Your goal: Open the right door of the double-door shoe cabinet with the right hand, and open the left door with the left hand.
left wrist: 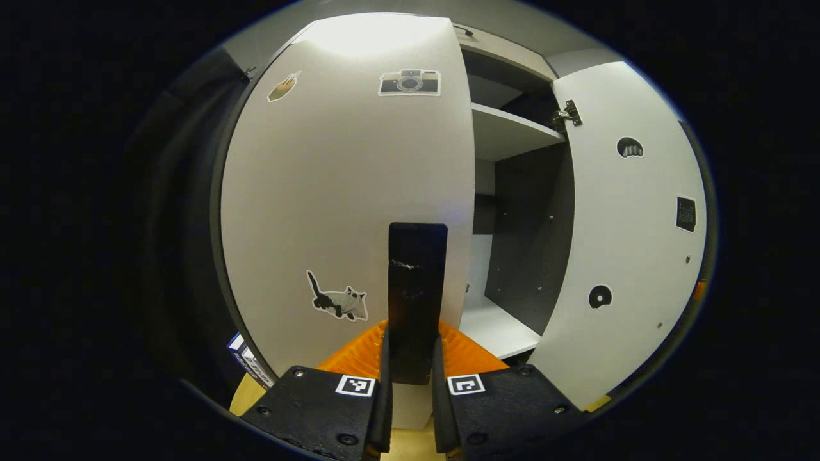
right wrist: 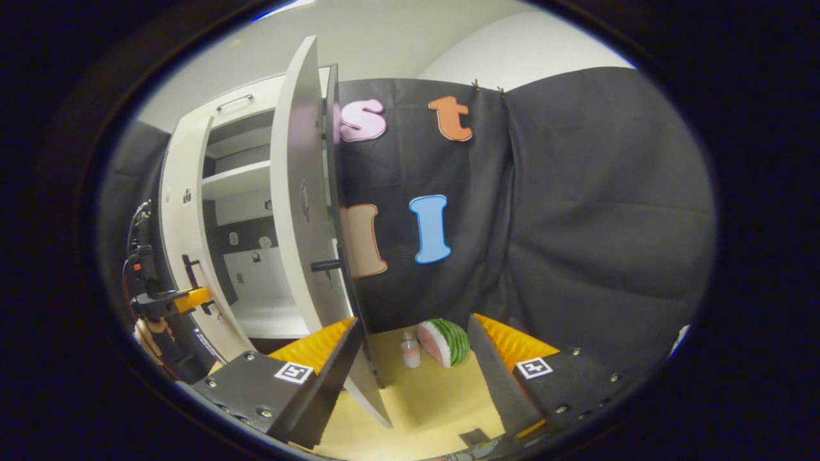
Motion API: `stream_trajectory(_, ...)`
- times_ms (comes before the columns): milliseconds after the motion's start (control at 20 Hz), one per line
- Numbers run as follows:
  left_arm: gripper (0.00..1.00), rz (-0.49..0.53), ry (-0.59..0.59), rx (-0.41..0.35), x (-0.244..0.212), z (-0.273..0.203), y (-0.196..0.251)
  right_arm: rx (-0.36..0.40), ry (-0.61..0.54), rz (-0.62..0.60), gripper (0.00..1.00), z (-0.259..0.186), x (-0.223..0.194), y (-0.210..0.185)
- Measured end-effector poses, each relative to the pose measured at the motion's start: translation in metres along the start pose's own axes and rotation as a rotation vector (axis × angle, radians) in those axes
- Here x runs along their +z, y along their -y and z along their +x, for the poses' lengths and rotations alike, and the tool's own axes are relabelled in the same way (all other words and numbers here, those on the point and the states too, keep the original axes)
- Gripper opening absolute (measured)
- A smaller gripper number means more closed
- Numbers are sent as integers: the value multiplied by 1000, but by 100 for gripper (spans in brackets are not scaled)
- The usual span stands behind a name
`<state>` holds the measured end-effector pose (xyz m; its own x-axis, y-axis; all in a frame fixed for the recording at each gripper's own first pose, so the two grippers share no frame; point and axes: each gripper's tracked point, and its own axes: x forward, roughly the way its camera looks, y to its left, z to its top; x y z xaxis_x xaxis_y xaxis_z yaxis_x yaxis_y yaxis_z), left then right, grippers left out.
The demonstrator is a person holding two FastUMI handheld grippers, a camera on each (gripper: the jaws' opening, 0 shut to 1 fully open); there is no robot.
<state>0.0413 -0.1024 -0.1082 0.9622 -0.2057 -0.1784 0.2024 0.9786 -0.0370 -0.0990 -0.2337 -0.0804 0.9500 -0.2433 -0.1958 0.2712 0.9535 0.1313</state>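
The white left door (left wrist: 339,192), with its cat and camera stickers, faces me up close. My left gripper (left wrist: 413,368) is shut on its black vertical handle (left wrist: 416,288), one finger on each side. The right door (left wrist: 631,224) hangs swung wide open, baring the shelves (left wrist: 512,131). In the right gripper view that open right door (right wrist: 298,192) stands edge-on with its black handle (right wrist: 325,264) sticking out. My right gripper (right wrist: 413,374) is open below it, holding nothing, with the door's lower edge near its left finger. The left gripper (right wrist: 170,298) appears far left at the left door (right wrist: 182,211).
A watermelon-slice toy (right wrist: 443,342) and a small bottle (right wrist: 410,351) sit on the yellow surface (right wrist: 435,397) beyond the right gripper, against the black cloth wall. A blue-white box (left wrist: 246,362) lies low beside the cabinet's left side.
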Motion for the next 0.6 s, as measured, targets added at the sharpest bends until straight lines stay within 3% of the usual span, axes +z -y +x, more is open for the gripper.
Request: stream_trajectory(600,27,6,-5,-51,-2,-11,-5,11,-12,30,99,1,-8,-8)
